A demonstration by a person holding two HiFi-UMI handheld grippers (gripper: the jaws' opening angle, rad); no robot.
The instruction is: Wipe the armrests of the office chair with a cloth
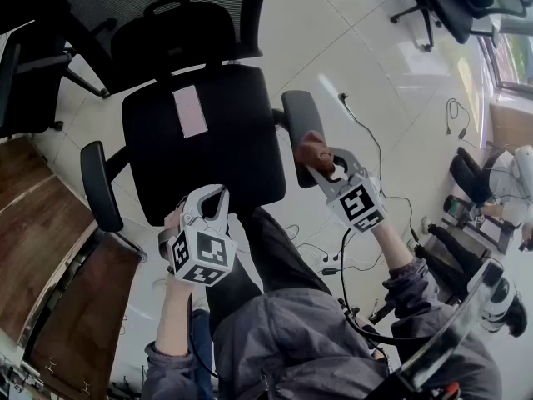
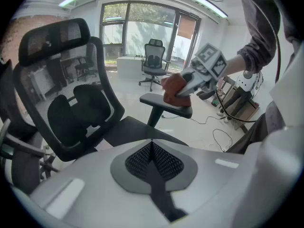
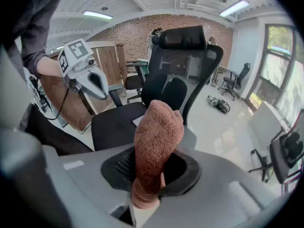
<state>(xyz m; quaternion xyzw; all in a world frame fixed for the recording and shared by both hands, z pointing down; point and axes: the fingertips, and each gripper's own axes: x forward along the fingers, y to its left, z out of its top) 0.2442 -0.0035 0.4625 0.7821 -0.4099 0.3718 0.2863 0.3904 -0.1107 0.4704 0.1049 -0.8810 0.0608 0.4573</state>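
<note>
The black office chair (image 1: 204, 148) stands in front of me, seat facing up. A brown cloth (image 1: 310, 150) rests on the near end of its right armrest (image 1: 300, 115), and my right gripper (image 1: 323, 172) is shut on it. In the right gripper view the cloth (image 3: 156, 137) stands bunched up between the jaws. My left gripper (image 1: 213, 195) hovers over the seat's front edge, shut, with nothing in it. The chair's left armrest (image 1: 98, 186) is bare. From the left gripper view, the cloth (image 2: 174, 87) lies on the armrest pad (image 2: 164, 102).
A pale slip of paper (image 1: 190, 111) lies on the seat. Wooden desks (image 1: 46, 248) stand at the left, another black chair (image 1: 25, 82) beside them. Cables (image 1: 366, 140) trail over the white floor at the right, near equipment (image 1: 491, 190). A further chair (image 1: 450, 2) stands far right.
</note>
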